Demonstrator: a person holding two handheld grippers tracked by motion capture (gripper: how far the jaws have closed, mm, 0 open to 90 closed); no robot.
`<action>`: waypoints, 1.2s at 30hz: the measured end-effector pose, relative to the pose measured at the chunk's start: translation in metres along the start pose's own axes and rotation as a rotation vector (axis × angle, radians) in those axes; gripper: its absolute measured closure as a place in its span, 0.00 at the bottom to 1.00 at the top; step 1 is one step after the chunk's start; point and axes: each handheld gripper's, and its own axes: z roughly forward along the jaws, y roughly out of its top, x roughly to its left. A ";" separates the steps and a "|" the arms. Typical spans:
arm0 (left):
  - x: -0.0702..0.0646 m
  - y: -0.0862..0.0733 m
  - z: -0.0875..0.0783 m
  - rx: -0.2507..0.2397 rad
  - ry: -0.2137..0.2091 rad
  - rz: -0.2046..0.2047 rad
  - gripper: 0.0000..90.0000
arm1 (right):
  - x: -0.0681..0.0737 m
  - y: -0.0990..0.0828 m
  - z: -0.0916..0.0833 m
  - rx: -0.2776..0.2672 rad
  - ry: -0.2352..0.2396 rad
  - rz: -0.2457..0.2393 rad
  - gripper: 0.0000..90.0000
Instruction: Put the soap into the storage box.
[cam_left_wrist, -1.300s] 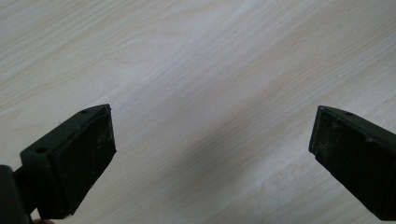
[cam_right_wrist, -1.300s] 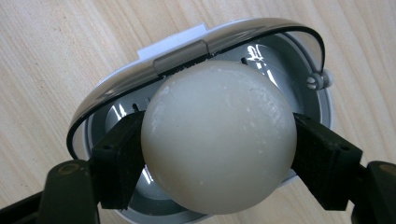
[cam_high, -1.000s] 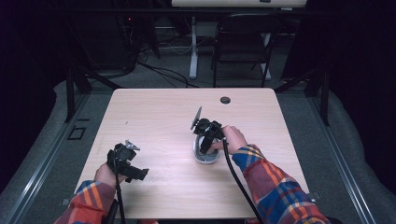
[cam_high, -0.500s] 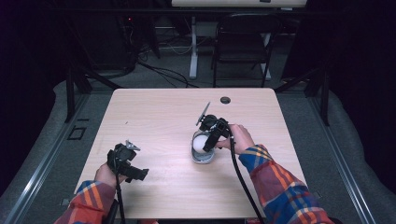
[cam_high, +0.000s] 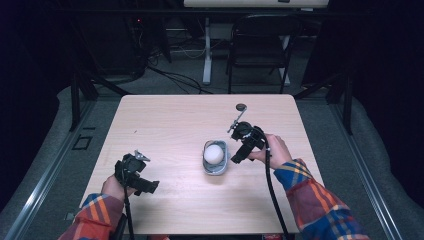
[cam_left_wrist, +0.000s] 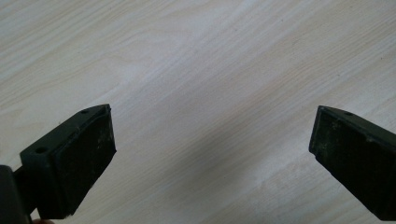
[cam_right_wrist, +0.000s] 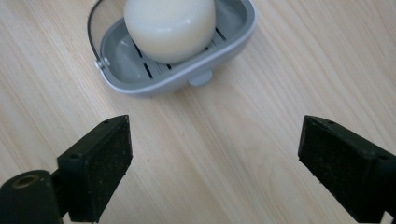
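The round white soap bar (cam_high: 214, 153) lies in the grey slotted plastic soap dish (cam_high: 216, 170) mid-table, so placing looks done. The right gripper (cam_high: 239, 156), just right of it, has just been opening its jaws, nothing between them; the left gripper (cam_high: 146, 186) rests open, near-left.

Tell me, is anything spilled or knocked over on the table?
Nothing stands out. The white soap sits in the grey dish, which stands level on the table. The right gripper, jaws just opening, holds nothing.
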 end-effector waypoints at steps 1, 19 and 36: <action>0.000 0.000 0.000 0.001 0.000 0.000 0.00 | -0.001 -0.005 -0.002 -0.005 -0.004 0.010 0.10; -0.001 0.000 0.000 0.002 0.004 0.001 0.00 | -0.020 -0.093 -0.014 0.032 -0.047 0.136 0.08; -0.001 0.000 0.000 0.000 0.006 0.000 0.00 | -0.027 -0.155 0.002 0.094 -0.056 0.242 0.07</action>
